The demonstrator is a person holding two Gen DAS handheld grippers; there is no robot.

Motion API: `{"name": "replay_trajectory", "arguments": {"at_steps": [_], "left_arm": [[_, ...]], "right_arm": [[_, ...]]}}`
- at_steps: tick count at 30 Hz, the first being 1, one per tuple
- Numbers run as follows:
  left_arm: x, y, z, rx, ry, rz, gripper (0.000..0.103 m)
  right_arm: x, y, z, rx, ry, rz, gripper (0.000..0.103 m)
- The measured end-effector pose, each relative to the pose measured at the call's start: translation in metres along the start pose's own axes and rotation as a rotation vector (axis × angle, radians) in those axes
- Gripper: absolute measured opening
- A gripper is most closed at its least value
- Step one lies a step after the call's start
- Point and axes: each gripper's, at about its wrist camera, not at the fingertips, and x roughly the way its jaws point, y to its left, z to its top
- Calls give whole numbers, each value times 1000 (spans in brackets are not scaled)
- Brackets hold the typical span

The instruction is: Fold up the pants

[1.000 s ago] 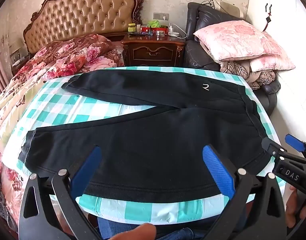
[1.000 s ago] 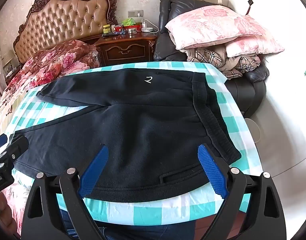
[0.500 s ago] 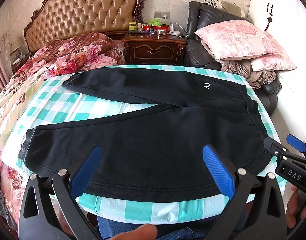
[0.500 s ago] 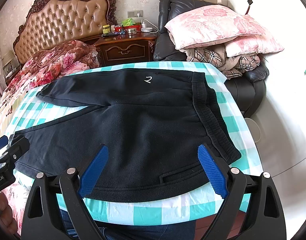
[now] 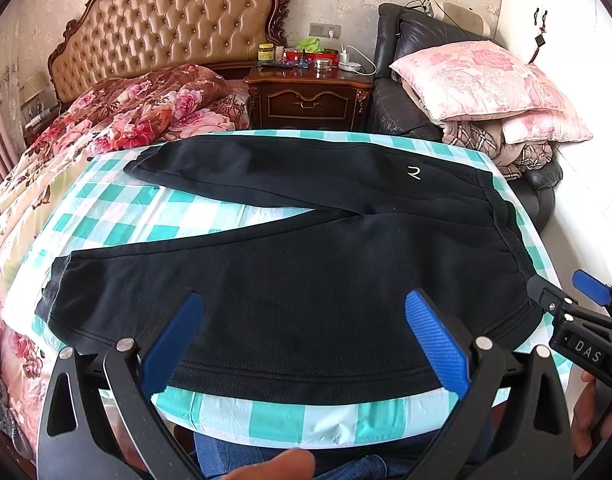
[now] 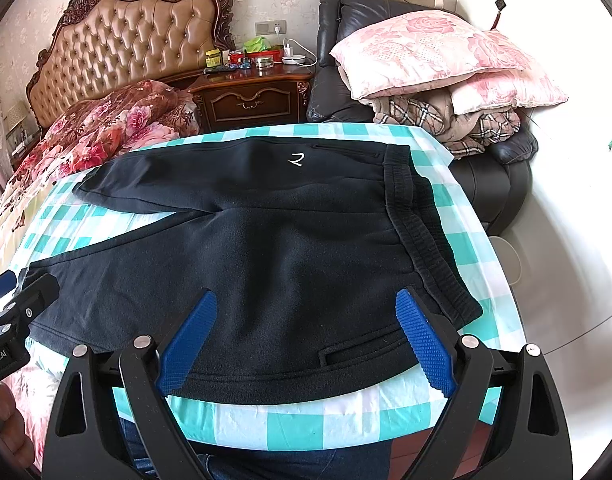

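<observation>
Black fleece pants (image 5: 306, 264) lie spread flat on a teal-and-white checked cloth (image 5: 146, 216), legs splayed to the left, waistband (image 6: 422, 236) at the right; they also show in the right wrist view (image 6: 266, 260). A small white logo (image 5: 414, 173) marks the far leg. My left gripper (image 5: 306, 340) is open and empty above the near leg's front edge. My right gripper (image 6: 306, 340) is open and empty above the hip, near a pocket slit (image 6: 362, 350). Each gripper shows at the edge of the other's view.
A bed with a floral quilt (image 5: 138, 112) and tufted headboard (image 5: 166, 28) lies left. A dark nightstand (image 5: 310, 96) with small items stands behind. A black armchair (image 5: 410, 92) stacked with pink pillows (image 5: 486, 80) is at the right. My legs in jeans are below the front edge.
Both grippers have shifted only slightly; the views rose a little over the pants. The pants have not moved.
</observation>
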Motion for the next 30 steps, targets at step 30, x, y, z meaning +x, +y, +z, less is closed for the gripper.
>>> {"name": "replay_trajectory", "arguments": {"at_steps": [30], "left_arm": [[2,1,-2,-4,3,4,101]], "right_arm": [[-1,1,0,0,1,1,88]]}}
